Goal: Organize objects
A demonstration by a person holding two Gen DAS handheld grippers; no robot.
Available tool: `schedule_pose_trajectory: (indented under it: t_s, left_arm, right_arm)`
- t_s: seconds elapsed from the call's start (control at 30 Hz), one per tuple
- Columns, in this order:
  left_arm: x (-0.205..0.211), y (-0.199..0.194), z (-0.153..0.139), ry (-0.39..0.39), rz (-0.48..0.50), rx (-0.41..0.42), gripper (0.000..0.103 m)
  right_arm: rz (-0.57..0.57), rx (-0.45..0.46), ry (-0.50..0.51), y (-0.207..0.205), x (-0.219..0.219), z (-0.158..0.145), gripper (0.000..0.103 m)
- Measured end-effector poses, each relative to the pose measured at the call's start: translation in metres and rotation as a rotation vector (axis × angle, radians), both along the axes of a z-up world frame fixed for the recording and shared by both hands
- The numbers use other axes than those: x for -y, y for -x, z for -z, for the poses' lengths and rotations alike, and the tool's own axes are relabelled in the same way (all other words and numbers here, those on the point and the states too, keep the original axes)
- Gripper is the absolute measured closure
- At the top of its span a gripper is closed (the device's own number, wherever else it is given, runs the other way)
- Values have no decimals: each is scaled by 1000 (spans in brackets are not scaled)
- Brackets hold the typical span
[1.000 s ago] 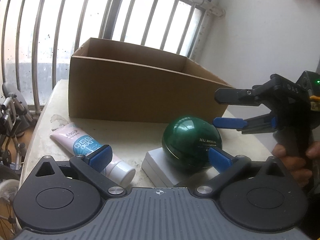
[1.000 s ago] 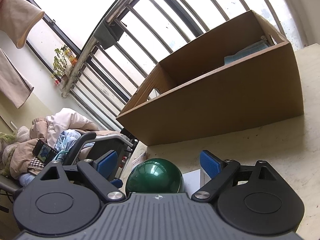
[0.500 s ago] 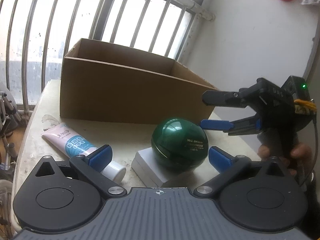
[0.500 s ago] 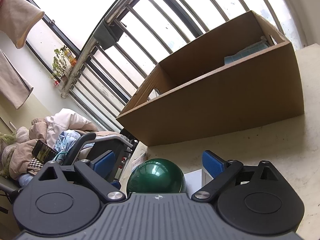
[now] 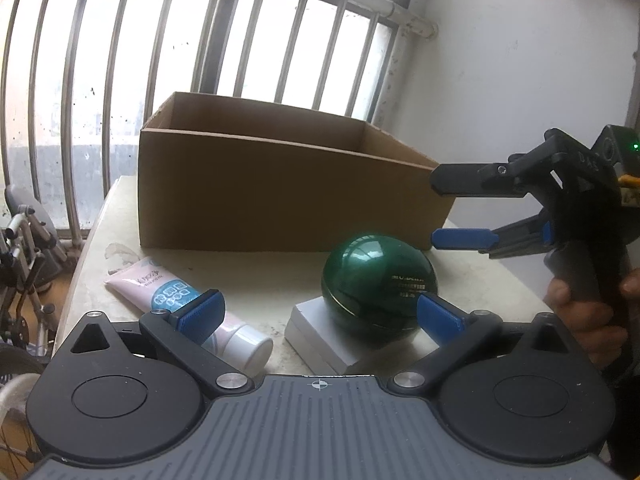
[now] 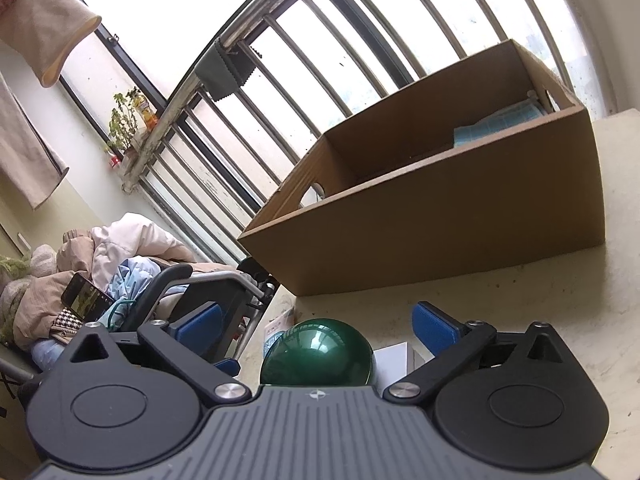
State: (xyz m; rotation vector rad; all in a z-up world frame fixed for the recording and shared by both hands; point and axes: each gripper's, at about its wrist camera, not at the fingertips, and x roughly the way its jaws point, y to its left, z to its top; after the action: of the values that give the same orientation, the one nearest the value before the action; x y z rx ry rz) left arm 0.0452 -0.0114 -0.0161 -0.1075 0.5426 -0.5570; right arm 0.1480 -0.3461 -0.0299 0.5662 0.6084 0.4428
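Worktop (image 5: 280, 276): pale, scuffed slab in front of a barred window; it carries everything below.
Cardboard box (image 5: 280, 196): open-topped, standing at the far side of the worktop, long side facing both cameras. The right wrist view shows something pale blue (image 6: 496, 124) lying inside; what it is cannot be made out.
Right claw (image 5: 436, 212): seen from the side in the left wrist view, a hand wrapped round its grip. Its jaws are opening, already spread wide, with nothing pressed between the pads.
Left claw (image 5: 320, 312): jaws parted wide and gripping nothing; one pad sits in front of the tube, the other in front of the jar's lower right.
Green jar (image 5: 378, 280): glossy, near-spherical, with gilt lettering too small to read. It rests on the white pad, just ahead of the right claw and a little below it, in line with the gap. Being round, it has no long axis to align with. The right hand looks the nearer.
White pad (image 5: 320, 332): flat stack under the jar, its near corner cut off by the left claw's body.
Cream tube (image 5: 176, 292): lies flat left of the jar, apart from it, white cap toward the camera, long axis running diagonally back-left.
Judgement: the jar seems the next pick, bound for the box.
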Motion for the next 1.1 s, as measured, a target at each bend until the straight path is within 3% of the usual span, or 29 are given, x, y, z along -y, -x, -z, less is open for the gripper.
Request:
schedule_pose_trajectory:
  t_s: [0.87,1.1]
  left_arm:
    - [-1,5,-1,-13,30,37,2]
    - [8,10,-1,-44,88,70,4]
  right_arm:
    - [30,43,113,10,-12,-9,0]
    - [15,64,144,13,-19,-6,0]
